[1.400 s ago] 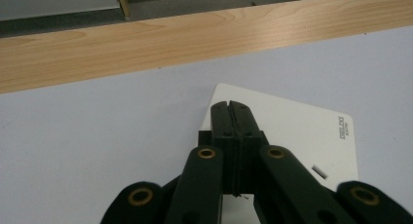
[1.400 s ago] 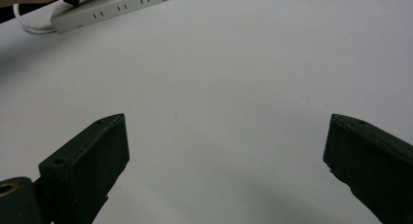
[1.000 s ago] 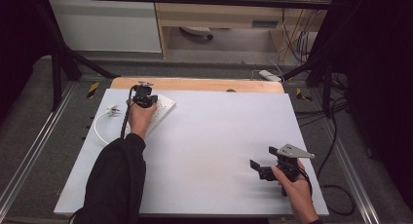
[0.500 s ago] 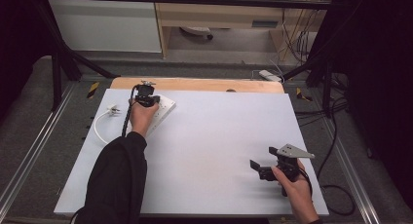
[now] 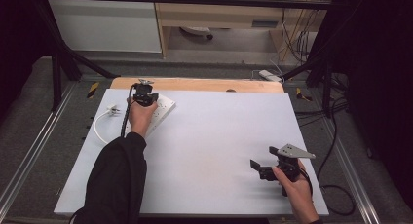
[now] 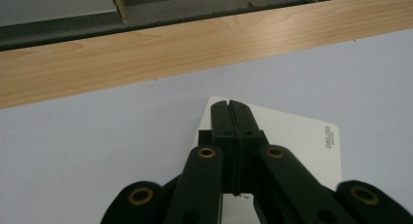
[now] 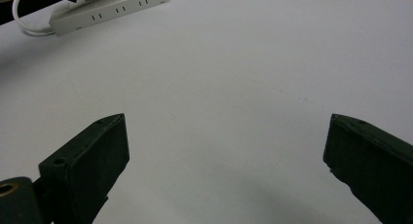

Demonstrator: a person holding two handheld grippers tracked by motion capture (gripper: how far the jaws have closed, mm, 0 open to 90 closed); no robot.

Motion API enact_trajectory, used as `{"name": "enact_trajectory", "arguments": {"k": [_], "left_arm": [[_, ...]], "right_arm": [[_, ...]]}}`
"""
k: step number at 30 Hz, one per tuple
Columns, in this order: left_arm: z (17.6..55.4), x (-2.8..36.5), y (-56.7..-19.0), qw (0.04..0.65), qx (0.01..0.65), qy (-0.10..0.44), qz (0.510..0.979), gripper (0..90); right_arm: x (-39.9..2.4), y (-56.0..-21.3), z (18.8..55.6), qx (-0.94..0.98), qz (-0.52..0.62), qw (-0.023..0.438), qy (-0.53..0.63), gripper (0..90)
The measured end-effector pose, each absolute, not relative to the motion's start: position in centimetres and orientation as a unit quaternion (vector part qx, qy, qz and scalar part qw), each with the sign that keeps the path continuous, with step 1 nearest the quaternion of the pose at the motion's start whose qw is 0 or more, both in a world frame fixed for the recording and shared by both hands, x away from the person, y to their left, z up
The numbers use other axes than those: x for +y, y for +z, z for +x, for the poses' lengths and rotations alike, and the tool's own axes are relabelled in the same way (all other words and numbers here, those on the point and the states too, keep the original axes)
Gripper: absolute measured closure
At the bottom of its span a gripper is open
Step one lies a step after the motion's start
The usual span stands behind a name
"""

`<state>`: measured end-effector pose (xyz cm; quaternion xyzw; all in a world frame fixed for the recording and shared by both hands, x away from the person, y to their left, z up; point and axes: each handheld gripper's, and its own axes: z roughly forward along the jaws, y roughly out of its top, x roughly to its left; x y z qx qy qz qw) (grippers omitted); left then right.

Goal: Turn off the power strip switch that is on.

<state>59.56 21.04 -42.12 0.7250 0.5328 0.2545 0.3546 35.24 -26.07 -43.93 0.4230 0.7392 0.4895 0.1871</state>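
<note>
Overhead, left gripper (image 5: pixel 141 92) sits over the white power strip (image 5: pixel 163 108) at the table's (image 5: pixel 219 136) far left, its own view shows jaws pressed together, likely pressing it; right gripper (image 7: pixel 224 170) idles near-right, jaws spread.

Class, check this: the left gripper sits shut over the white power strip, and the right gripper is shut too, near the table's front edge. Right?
Not quite. The right gripper is open: the right gripper view shows its jaws spread wide apart. The left gripper is indeed shut over the white power strip.
</note>
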Motion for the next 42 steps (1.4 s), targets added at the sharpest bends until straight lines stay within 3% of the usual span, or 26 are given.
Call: {"name": "enact_trajectory", "arguments": {"k": [24, 35, 42], "left_arm": [[59.43, 21.04, -41.95, 0.391, 0.533, 0.253, 0.706, 88.9], [59.25, 20.90, -41.65, 0.410, 0.529, 0.261, 0.696, 66.6], [59.36, 21.04, -41.86, 0.412, 0.545, 0.258, 0.684, 37.1]], "right_arm": [[-26.08, -43.91, 35.24, 0.739, 0.423, 0.187, 0.490, 3.3], [-26.06, -43.89, 35.26, 0.739, 0.423, 0.187, 0.490, 3.3], [-26.03, -43.89, 35.23, 0.740, 0.423, 0.189, 0.488, 3.2]]}}
